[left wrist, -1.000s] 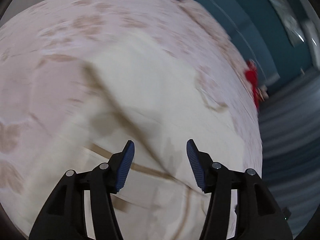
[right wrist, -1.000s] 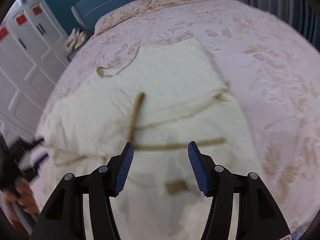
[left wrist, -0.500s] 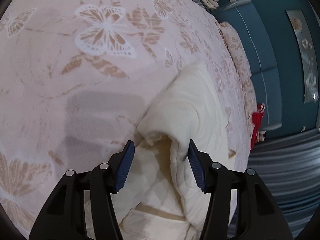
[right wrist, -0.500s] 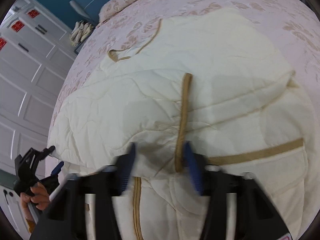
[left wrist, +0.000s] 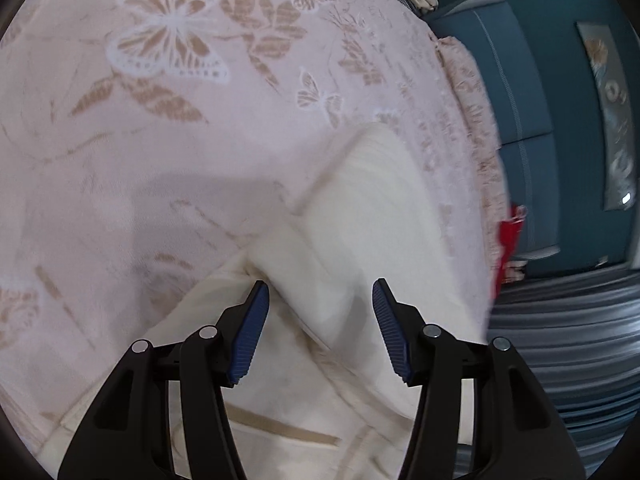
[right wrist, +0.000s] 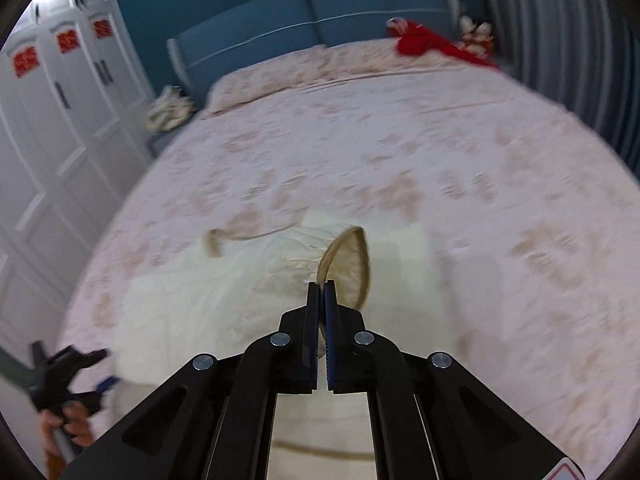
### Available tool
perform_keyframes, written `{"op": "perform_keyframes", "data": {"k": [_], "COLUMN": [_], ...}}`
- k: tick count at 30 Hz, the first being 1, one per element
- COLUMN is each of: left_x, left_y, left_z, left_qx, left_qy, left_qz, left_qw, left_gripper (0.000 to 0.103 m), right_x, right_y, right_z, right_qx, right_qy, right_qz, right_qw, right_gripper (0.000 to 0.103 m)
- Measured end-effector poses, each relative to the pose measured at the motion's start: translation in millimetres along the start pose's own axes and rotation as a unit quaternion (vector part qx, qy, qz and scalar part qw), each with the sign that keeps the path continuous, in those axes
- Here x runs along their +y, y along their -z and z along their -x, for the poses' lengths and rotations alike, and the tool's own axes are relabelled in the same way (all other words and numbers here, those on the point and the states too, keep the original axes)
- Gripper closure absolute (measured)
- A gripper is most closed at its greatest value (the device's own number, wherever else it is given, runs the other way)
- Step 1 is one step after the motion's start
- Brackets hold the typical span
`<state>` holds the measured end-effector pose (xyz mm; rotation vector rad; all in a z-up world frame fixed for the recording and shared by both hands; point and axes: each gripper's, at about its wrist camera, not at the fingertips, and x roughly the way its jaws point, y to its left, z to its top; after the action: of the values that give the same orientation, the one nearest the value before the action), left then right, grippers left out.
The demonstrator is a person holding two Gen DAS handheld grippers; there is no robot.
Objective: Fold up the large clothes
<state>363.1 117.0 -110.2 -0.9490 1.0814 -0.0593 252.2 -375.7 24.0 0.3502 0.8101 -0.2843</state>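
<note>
A cream quilted garment with tan trim [right wrist: 224, 288] lies on the pink patterned bed [right wrist: 400, 140]. My right gripper [right wrist: 322, 285] is shut on a tan-edged cuff of the garment [right wrist: 346, 268] and holds it lifted above the rest. My left gripper [left wrist: 320, 300] is open, low over a raised fold of the same garment [left wrist: 372, 216], with cloth between and below the fingers but not pinched. The left gripper also shows at the lower left of the right wrist view [right wrist: 76, 376].
A blue headboard [right wrist: 312, 32] and a red cloth [right wrist: 424, 42] are at the far end of the bed. White wardrobe doors [right wrist: 52, 120] stand on the left. Grey curtains [right wrist: 560, 40] hang on the right. The bed edge [left wrist: 488, 240] runs along the garment's right side.
My right gripper closed on the tan-edged cuff and lifted it, tilting up toward the headboard. My left gripper stayed open and shifted slightly over the garment's fold.
</note>
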Motion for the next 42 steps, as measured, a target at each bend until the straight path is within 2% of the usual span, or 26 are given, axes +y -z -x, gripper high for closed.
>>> {"op": "perform_keyframes", "data": {"k": [3, 5, 6, 9, 11, 12, 15, 21, 26, 36, 42], "left_x": [-10, -19, -25, -40, -47, -51, -56, -58, -56, -54, -54], "left_y": [6, 11, 15, 28, 36, 42, 53, 66, 77, 84, 82], "left_z": [-6, -10, -12, -18, -21, -23, -31, -40, -47, -52, -51], "left_qx": [-0.014, -0.020, -0.024, -0.044, -0.055, -0.064, -0.081, -0.096, -0.110, -0.123, -0.119], "left_qy": [-0.046, -0.080, -0.106, -0.169, -0.196, -0.217, -0.252, -0.288, -0.308, -0.317, -0.310], "left_qz": [-0.044, -0.079, -0.105, -0.182, -0.221, -0.248, -0.297, -0.339, -0.373, -0.387, -0.387], "left_qw": [0.9979, 0.9934, 0.9885, 0.9677, 0.9538, 0.9420, 0.9175, 0.8906, 0.8685, 0.8569, 0.8604], "left_gripper": [0.057, 0.061, 0.064, 0.072, 0.075, 0.077, 0.079, 0.080, 0.079, 0.079, 0.079], "right_x": [-25, -31, -36, -43, -45, -44, -39, -41, -31, -35, -40], "right_y": [15, 32, 44, 67, 75, 78, 84, 93, 101, 107, 104], "right_z": [-24, -42, -53, -74, -84, -86, -93, -104, -111, -113, -110], "right_qx": [0.037, 0.059, 0.071, 0.089, 0.094, 0.094, 0.092, 0.091, 0.079, 0.066, 0.071], "right_qy": [0.019, 0.036, 0.045, 0.052, 0.057, 0.060, 0.071, 0.071, 0.089, 0.080, 0.061], "right_qz": [-0.011, -0.004, -0.004, -0.017, -0.020, -0.017, -0.002, -0.011, 0.011, 0.003, -0.008], "right_qw": [0.999, 0.998, 0.996, 0.994, 0.994, 0.994, 0.993, 0.993, 0.993, 0.995, 0.996], "right_gripper": [0.101, 0.101, 0.101, 0.101, 0.101, 0.101, 0.101, 0.101, 0.101, 0.101, 0.101]}}
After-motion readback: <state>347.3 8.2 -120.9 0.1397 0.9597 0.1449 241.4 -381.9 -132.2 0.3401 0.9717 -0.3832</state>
